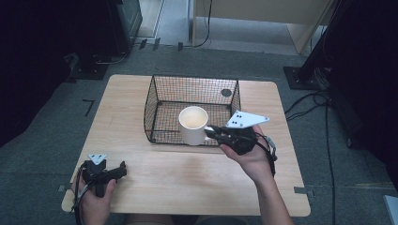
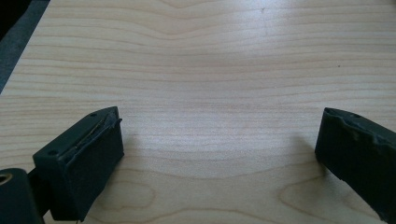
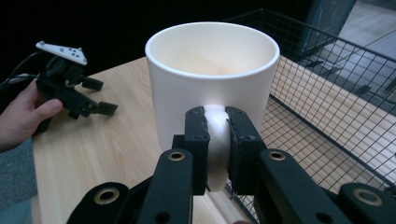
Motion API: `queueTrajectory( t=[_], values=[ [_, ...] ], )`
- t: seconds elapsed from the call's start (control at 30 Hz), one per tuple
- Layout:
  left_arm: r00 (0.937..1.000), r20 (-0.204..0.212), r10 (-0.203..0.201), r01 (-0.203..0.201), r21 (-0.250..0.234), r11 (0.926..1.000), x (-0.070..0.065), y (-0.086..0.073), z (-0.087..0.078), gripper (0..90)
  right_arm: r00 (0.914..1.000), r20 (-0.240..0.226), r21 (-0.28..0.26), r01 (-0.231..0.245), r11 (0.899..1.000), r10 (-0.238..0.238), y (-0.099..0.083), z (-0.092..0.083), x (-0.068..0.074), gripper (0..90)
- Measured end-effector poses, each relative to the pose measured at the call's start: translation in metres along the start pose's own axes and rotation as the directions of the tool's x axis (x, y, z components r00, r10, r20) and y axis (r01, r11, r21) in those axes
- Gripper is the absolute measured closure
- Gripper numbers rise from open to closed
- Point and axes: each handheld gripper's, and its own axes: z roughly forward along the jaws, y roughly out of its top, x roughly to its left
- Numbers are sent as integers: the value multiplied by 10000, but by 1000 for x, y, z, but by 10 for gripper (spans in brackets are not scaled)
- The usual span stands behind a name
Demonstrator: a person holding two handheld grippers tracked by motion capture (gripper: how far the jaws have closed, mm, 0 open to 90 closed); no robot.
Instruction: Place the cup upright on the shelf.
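Your right gripper point(image 3: 217, 140), held out level from your raised hand, pinches the handle of the upright mug point(image 1: 193, 124) at the basket's point(image 1: 159, 89) front edge, while your left gripper point(image 1: 123, 168) rests spread on the table point(image 1: 187, 173).

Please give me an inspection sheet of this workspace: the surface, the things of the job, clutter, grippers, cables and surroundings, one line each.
Surface: light wooden table, bare in front of the person.
Job's things: white mug held upright by its handle; black wire basket at the far middle of the table. Whether the mug is above the basket or at its front edge, I cannot tell.
Clutter: nothing seen.
Grippers: right gripper shut on the mug's handle; left gripper open, nothing between its jaws, low over the table at the near left corner.
Cables: black cables on the floor to the right of the table.
Surroundings: grey floor, dark stands and wooden furniture beyond.
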Motion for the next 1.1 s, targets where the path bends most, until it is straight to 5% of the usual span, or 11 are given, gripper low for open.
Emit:
queueTrajectory(
  t=[0.63,1.1],
  values=[
    [10000,3,1,-1,-2,10000,0,0,0,11,9975,684,47,-158,9999,155,24,37,-30,808],
    [10000,-2,-1,1,-3,10000,0,0,0,11,9960,748,208,-497,9985,480,22,78,-60,808]
  ],
)
